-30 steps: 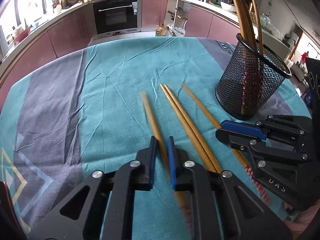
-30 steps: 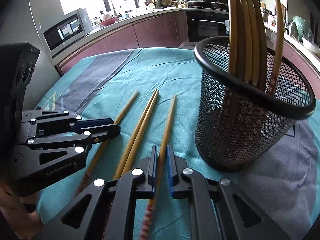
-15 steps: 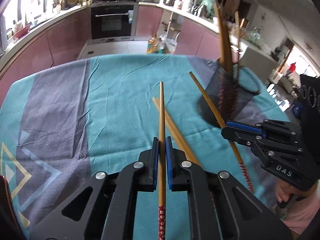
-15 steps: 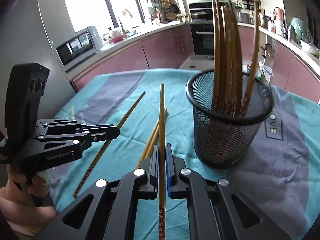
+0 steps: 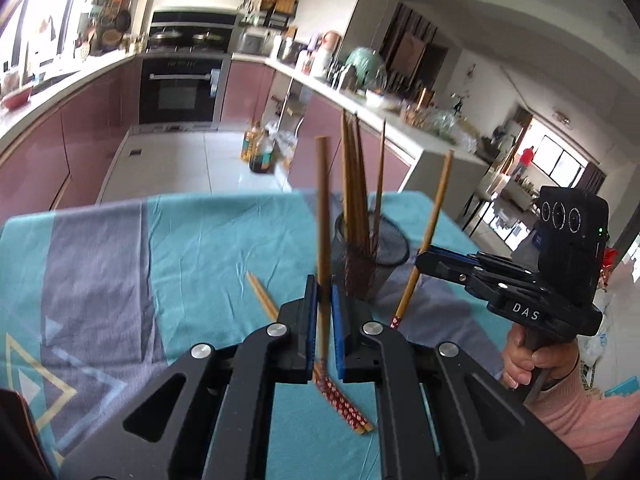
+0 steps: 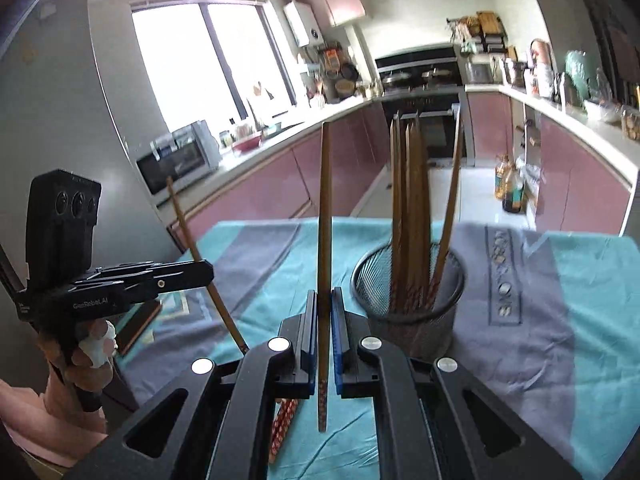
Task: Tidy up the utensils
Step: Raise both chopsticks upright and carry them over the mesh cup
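Mesh cup (image 6: 408, 300) holds several chopsticks | each hand-held gripper – left (image 5: 325, 320), right (image 6: 324, 332) – clenched on one chopstick, lifted | pair (image 5: 340, 396) left on bench – unfinished

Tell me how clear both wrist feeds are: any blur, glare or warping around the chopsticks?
Left wrist: held chopstick and mesh holder are motion-smeared; the left tool is sharp; counters bow at the fisheye rim. Right wrist: window is blown out white; the chopstick in the right tool is fairly crisp.
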Available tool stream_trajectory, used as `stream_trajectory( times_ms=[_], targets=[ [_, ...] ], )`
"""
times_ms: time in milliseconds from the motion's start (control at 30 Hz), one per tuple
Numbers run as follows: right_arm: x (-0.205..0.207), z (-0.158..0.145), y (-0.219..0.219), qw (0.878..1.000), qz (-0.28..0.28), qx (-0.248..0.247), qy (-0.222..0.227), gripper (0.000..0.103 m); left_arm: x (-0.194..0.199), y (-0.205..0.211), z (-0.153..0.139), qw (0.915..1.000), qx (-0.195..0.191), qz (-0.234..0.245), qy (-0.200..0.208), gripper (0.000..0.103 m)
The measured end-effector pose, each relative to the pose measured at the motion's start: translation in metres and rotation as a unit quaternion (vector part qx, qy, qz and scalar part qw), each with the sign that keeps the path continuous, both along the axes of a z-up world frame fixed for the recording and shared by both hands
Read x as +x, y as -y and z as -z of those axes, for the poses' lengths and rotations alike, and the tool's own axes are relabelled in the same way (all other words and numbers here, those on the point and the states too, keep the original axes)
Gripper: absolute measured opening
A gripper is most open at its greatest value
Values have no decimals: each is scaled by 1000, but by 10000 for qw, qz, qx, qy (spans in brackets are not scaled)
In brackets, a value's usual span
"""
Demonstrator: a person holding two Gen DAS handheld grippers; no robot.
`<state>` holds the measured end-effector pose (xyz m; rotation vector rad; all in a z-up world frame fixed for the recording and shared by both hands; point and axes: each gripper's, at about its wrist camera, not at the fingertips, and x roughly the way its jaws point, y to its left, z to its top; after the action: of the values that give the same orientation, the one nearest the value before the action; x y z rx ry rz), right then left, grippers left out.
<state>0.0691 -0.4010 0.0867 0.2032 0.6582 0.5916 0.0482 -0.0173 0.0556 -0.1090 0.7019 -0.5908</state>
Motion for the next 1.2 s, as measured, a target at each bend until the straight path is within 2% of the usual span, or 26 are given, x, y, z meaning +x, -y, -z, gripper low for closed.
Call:
stream_trajectory(
  times_ms=[433,567,633,767,900,1200],
  targets=[
    [20,-55,29,9954,449,79,838,6,21,24,-68,9969,-463,97,633,7],
    [32,-62,34,9937,594,98,943,6,28,40,-85,9954,-622,216,696,7],
    [40,-61,36,9930,689,84,952,6,33,52,-89,9954,-544,240,748,7],
    [55,-48,34,9942,731,-13,788,5,44,75,-80,9973,-268,279,622,7],
    [63,-30,25,9962,648,-203,536,5,55,94,-58,9986,155,297,419,7],
    [76,-3,11,9974,436,-568,35,6,70,113,-26,9971,604,441,112,7]
  ],
)
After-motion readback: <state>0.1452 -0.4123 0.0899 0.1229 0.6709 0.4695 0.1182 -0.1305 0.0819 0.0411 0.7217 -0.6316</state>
